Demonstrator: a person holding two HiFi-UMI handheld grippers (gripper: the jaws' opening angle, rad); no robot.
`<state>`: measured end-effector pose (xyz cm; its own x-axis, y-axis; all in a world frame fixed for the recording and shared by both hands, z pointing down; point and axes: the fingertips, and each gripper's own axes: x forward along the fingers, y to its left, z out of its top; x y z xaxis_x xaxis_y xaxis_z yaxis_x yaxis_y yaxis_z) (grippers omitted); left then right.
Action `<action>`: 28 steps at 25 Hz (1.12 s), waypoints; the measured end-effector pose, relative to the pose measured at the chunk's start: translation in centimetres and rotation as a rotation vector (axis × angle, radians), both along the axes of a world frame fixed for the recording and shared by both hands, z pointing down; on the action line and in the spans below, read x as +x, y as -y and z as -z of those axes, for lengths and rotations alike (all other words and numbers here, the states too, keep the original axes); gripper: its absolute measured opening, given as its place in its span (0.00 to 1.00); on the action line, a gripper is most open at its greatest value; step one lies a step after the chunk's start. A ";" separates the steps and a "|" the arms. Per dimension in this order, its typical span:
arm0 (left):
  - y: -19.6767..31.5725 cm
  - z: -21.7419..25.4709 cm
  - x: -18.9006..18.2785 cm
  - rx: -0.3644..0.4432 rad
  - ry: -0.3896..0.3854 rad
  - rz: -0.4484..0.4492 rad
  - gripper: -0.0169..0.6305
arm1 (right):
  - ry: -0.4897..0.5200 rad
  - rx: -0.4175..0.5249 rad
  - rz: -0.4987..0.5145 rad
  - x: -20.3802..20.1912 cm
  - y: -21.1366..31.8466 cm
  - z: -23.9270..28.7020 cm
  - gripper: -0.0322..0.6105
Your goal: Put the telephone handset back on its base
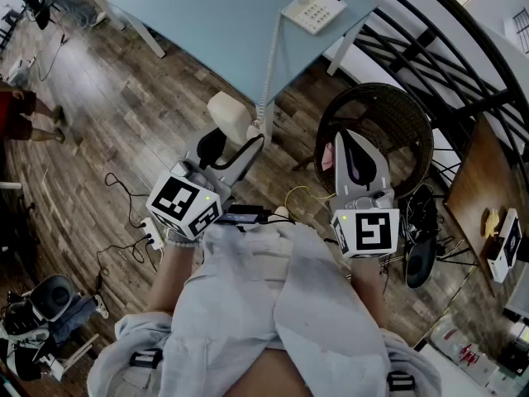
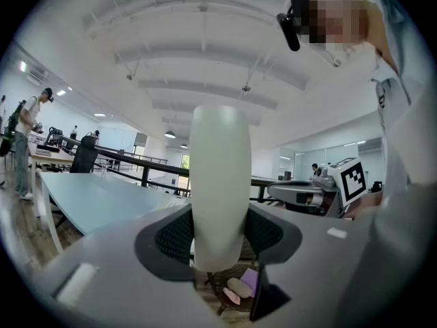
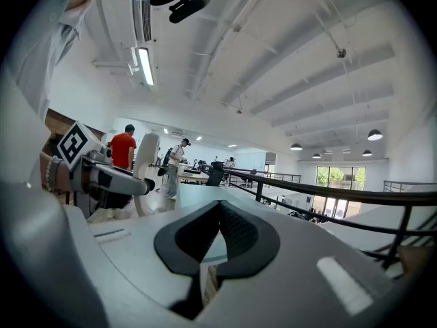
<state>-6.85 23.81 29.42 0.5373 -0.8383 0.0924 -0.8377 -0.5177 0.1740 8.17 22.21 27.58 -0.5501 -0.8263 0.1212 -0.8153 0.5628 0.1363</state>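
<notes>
Handset (image 2: 218, 183) upright, long axis across left hand-held gripper (image 2: 218, 232)

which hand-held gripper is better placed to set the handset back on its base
Left. The left hand-held gripper is clamped on the handset, so it only needs carrying to the base on the table ahead. The right hand-held gripper is shut and empty.
</notes>
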 end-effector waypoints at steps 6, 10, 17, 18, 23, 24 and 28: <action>0.0 -0.1 -0.2 0.002 0.008 0.009 0.35 | -0.039 -0.003 0.020 -0.6 -0.2 0.1 0.06; 0.0 -0.2 -0.3 -0.002 0.006 0.007 0.35 | -0.040 -0.008 0.019 -0.7 -0.3 -0.3 0.06; 0.1 -0.2 -0.6 0.002 0.007 0.002 0.35 | -0.041 -0.017 0.016 -0.9 -0.2 -0.2 0.06; 0.1 -0.2 -0.7 0.003 0.005 0.002 0.35 | -0.033 -0.017 0.013 -1.0 -0.3 -0.1 0.06; 0.1 0.0 -1.9 0.014 0.000 -0.004 0.35 | -0.014 -0.010 -0.016 -1.5 -0.4 0.4 0.06; 0.1 0.0 -2.1 0.018 0.002 -0.007 0.35 | -0.017 -0.006 -0.020 -1.7 -0.4 0.4 0.06; -0.3 0.0 -2.7 0.026 0.000 -0.023 0.35 | -0.026 0.004 -0.036 -2.4 -1.1 0.3 0.06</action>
